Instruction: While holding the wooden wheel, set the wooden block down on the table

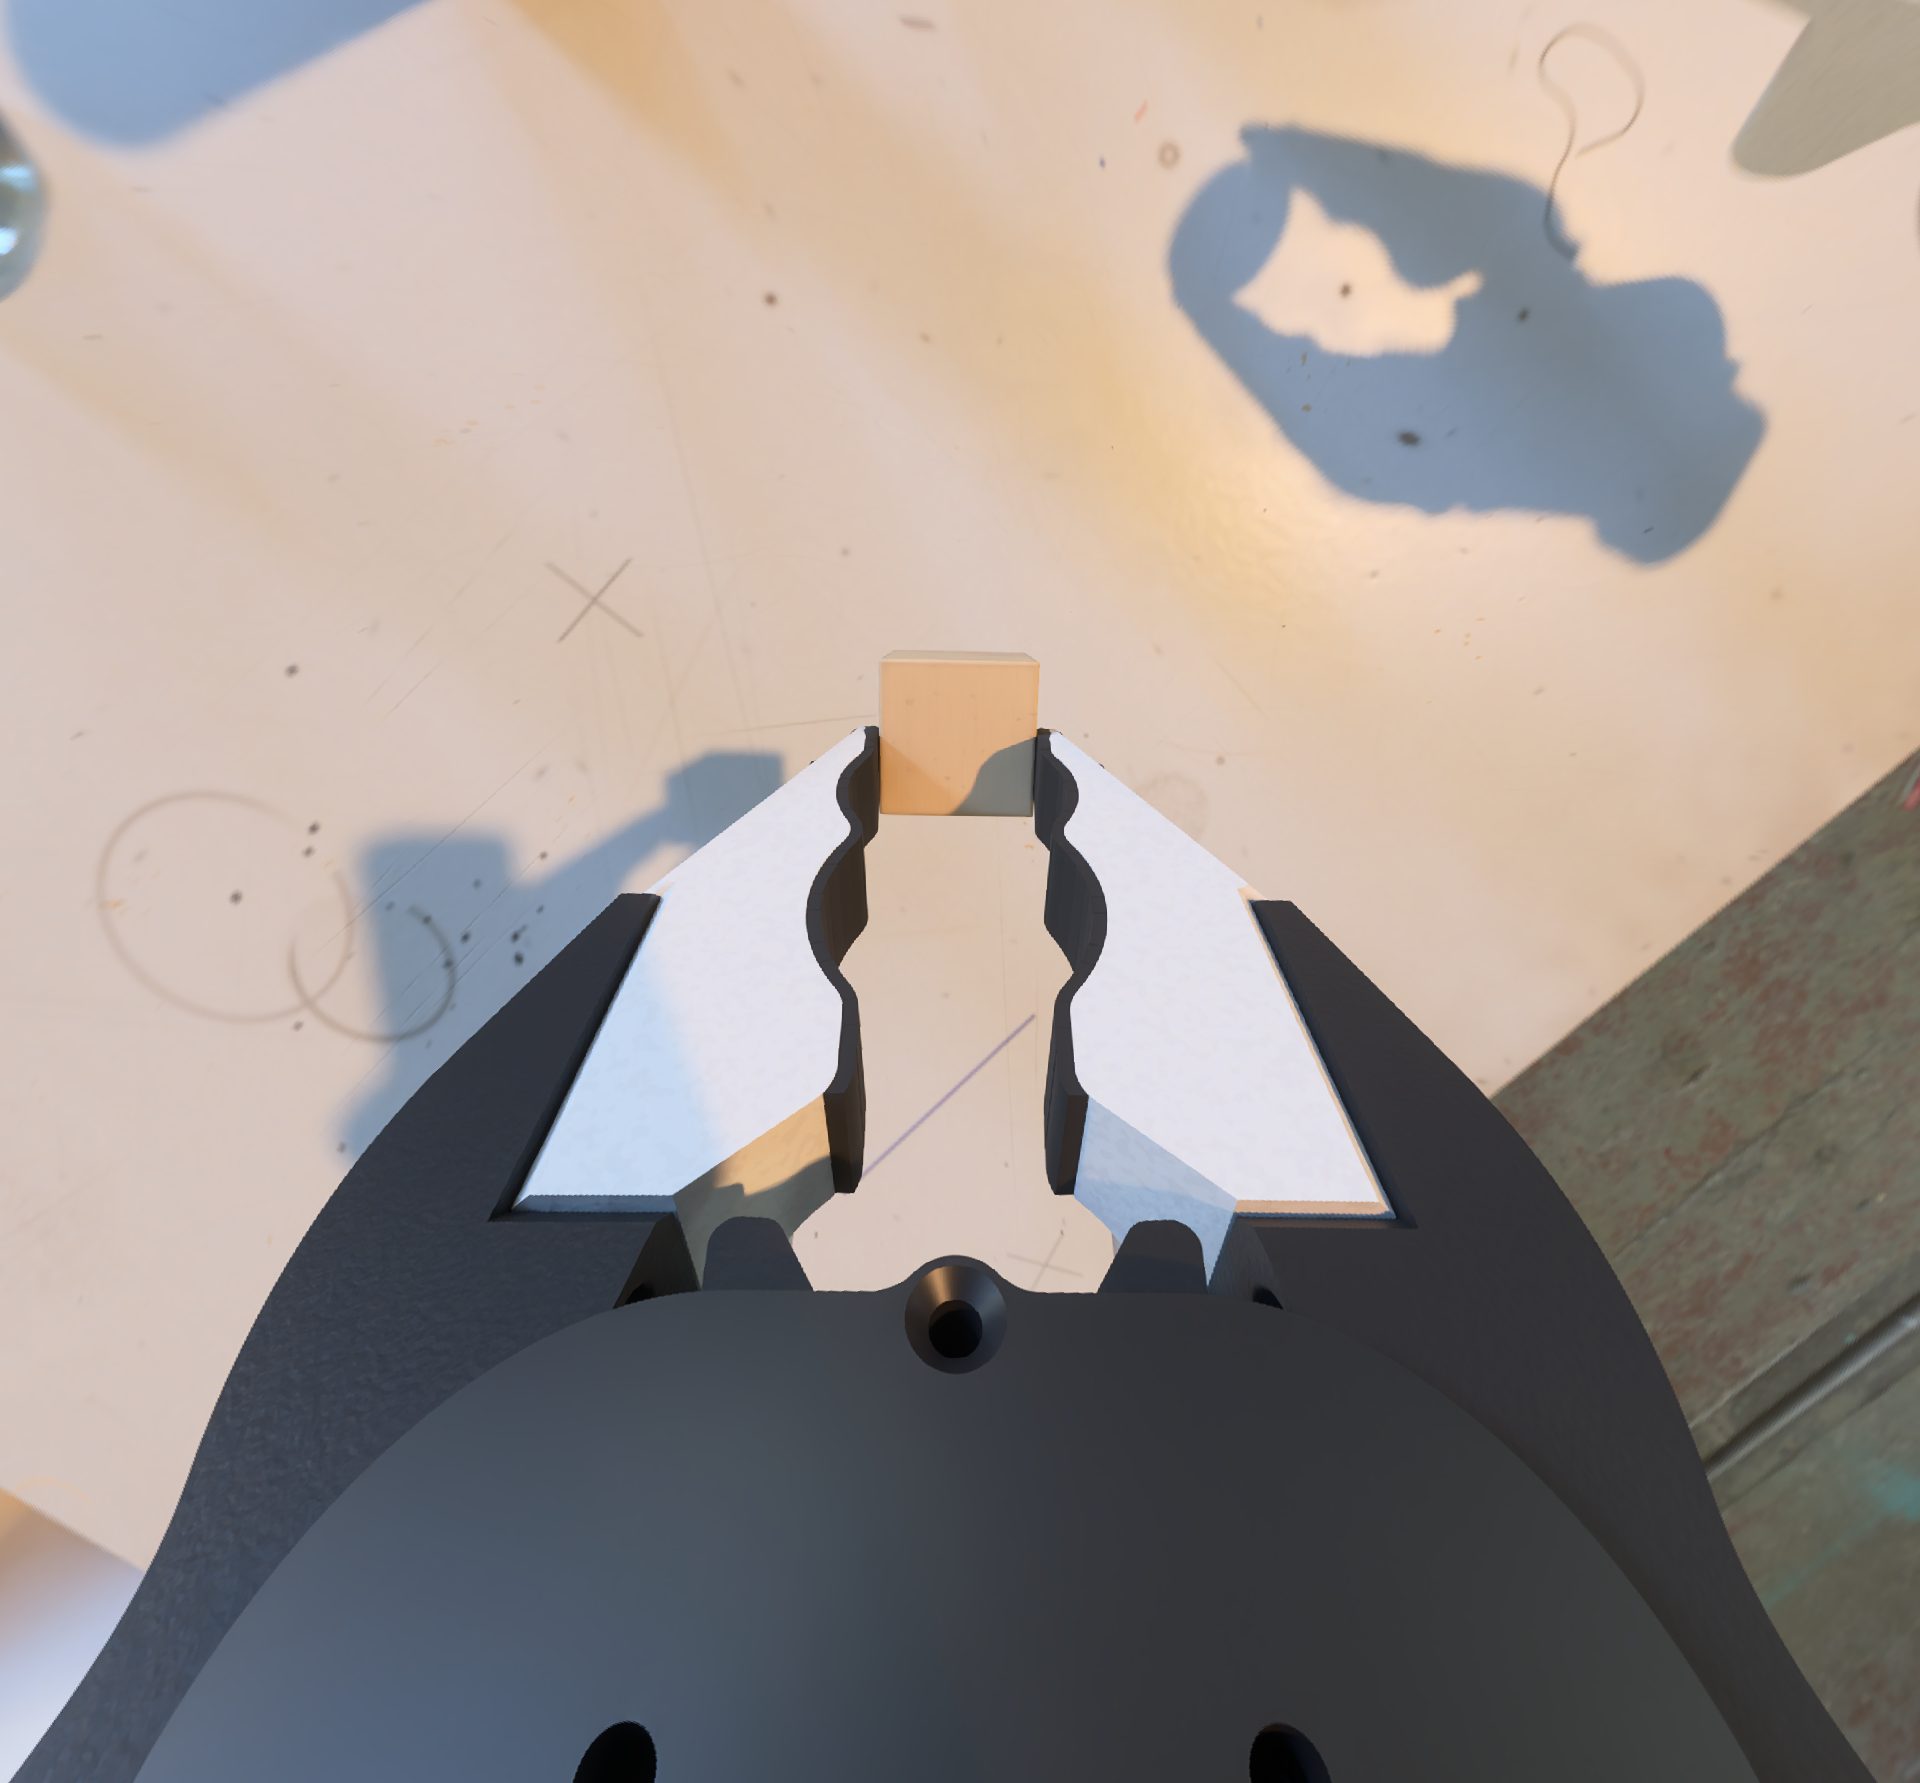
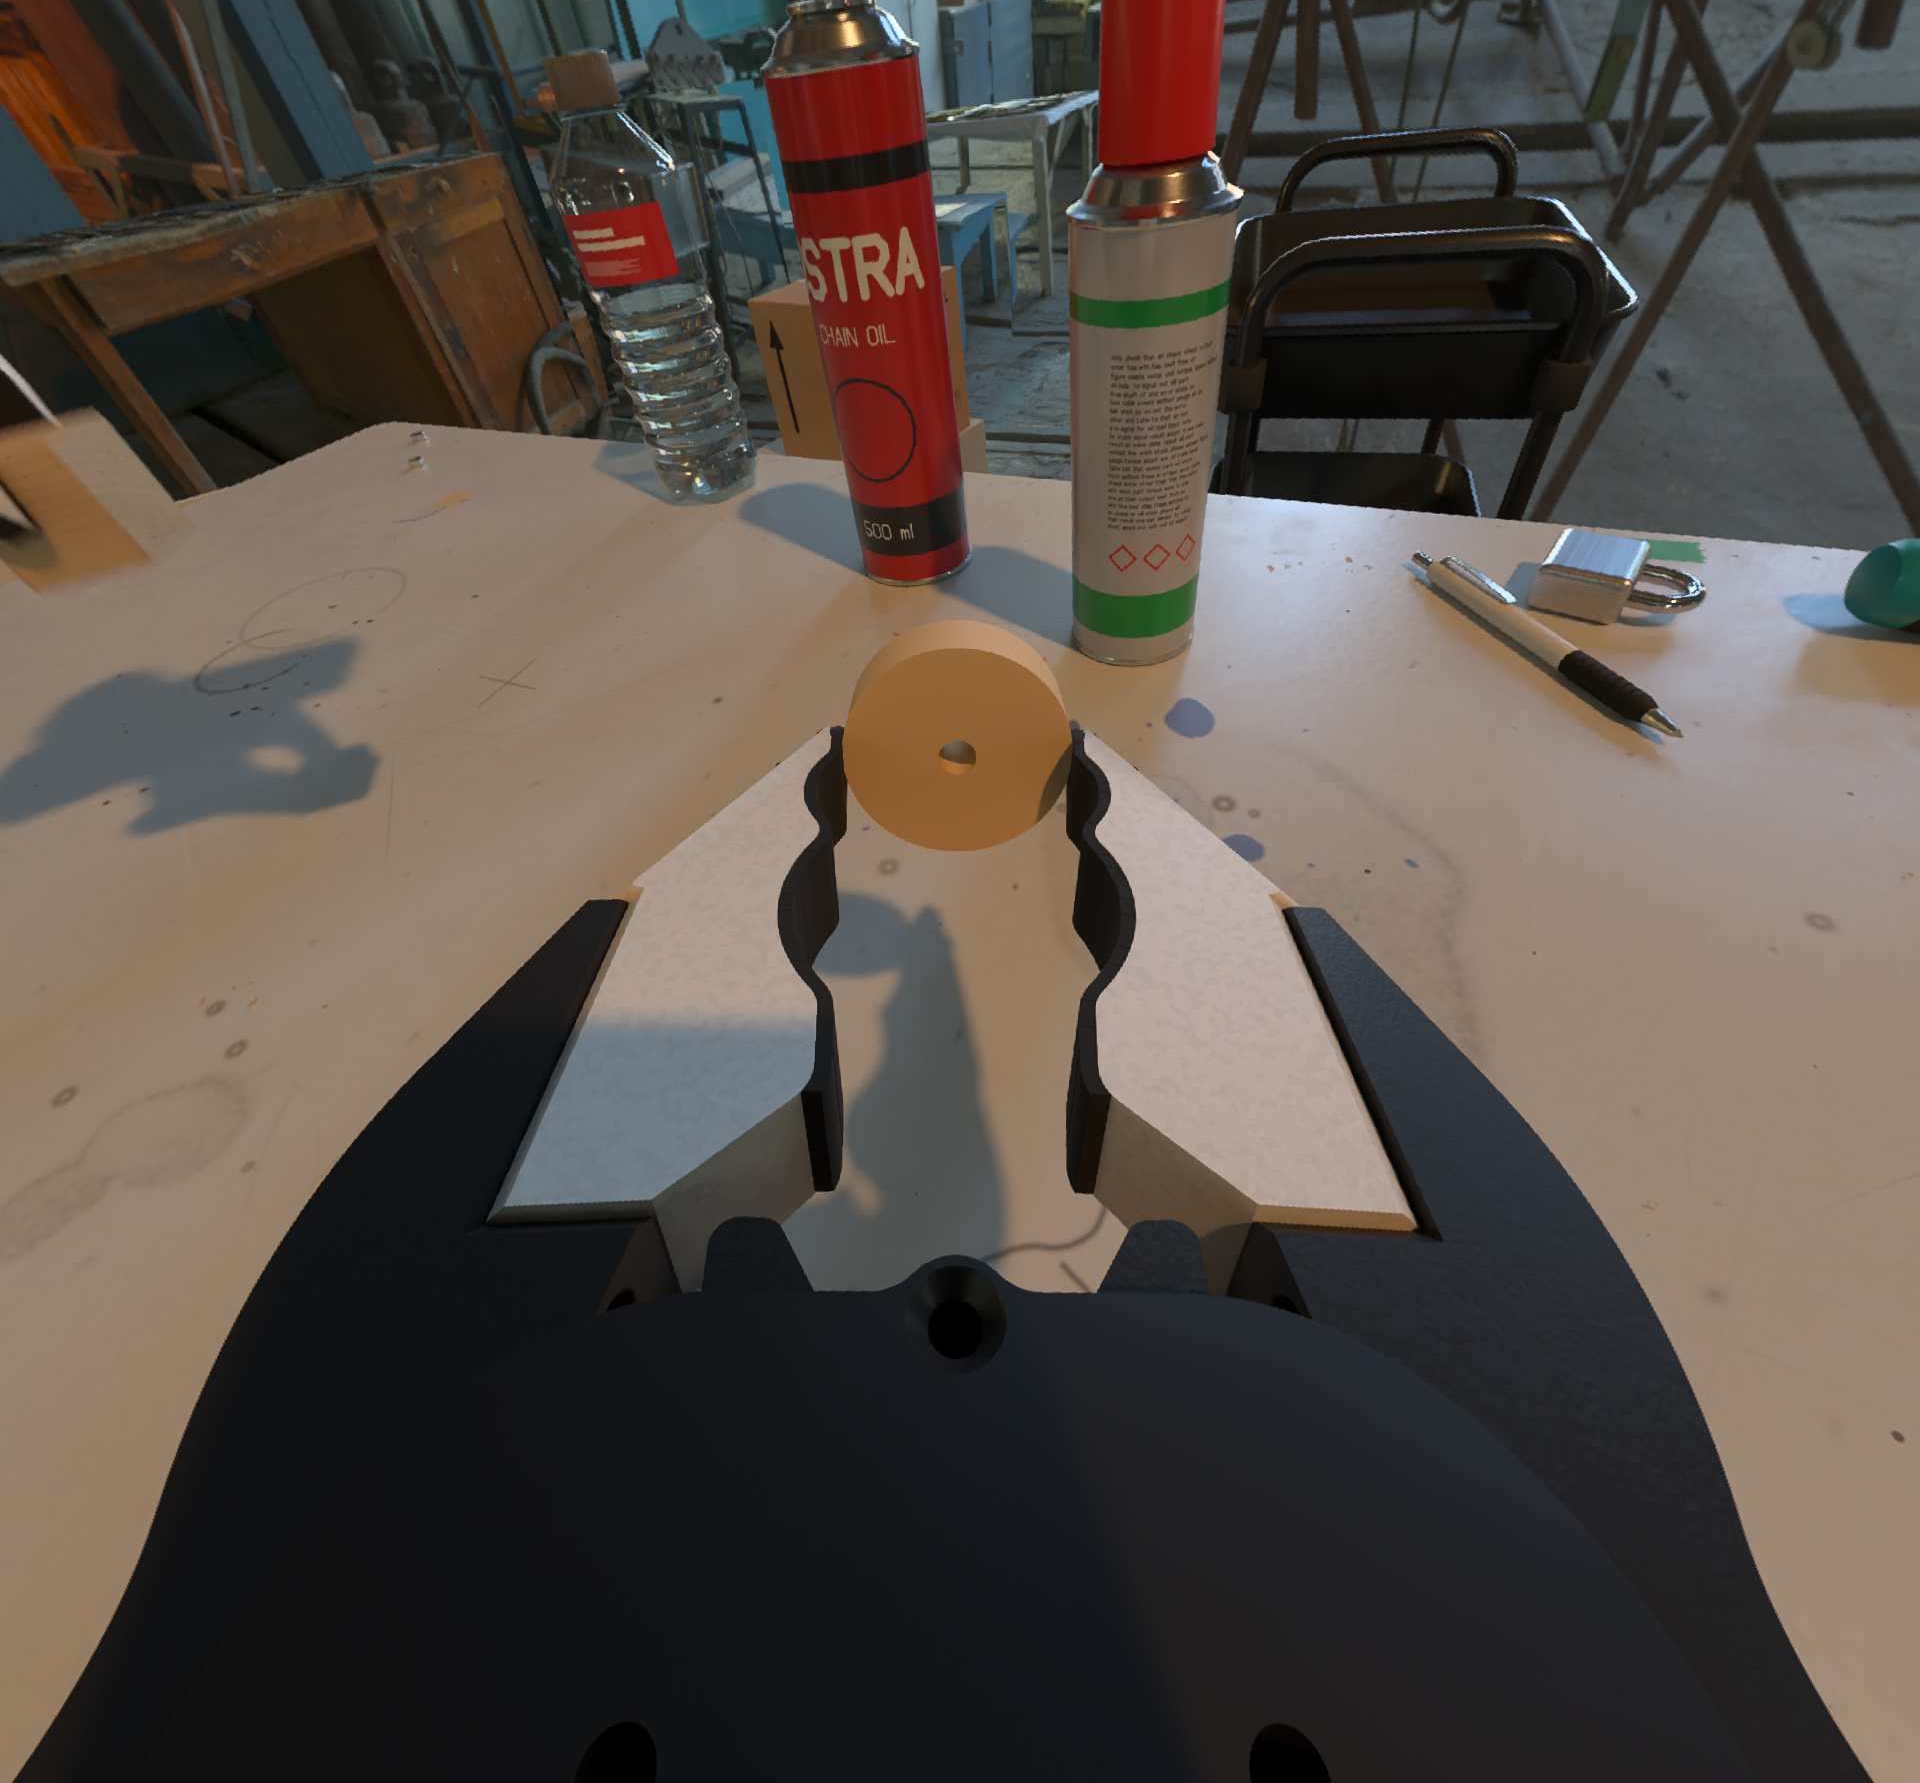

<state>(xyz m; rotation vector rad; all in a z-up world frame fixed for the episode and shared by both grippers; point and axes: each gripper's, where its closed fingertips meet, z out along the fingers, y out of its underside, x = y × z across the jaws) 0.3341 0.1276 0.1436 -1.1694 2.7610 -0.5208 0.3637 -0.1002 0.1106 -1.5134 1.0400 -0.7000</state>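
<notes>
Left wrist view looks steeply down at the table (image 1: 935, 331); right wrist view nearly level.

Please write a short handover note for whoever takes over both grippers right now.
Left gripper: shut on the wooden block, pinched at the fingertips, pointing down at the table. The block looks to be above the surface, not yet resting on it.
Right gripper: shut on the wooden wheel, held at the fingertips over the table, short of the red spray can and the white spray can.
Done: both parts are in hand.
Left: lower the block onto the bare table below it, open the left gripper, and keep the right one shut on the wheel.
</notes>
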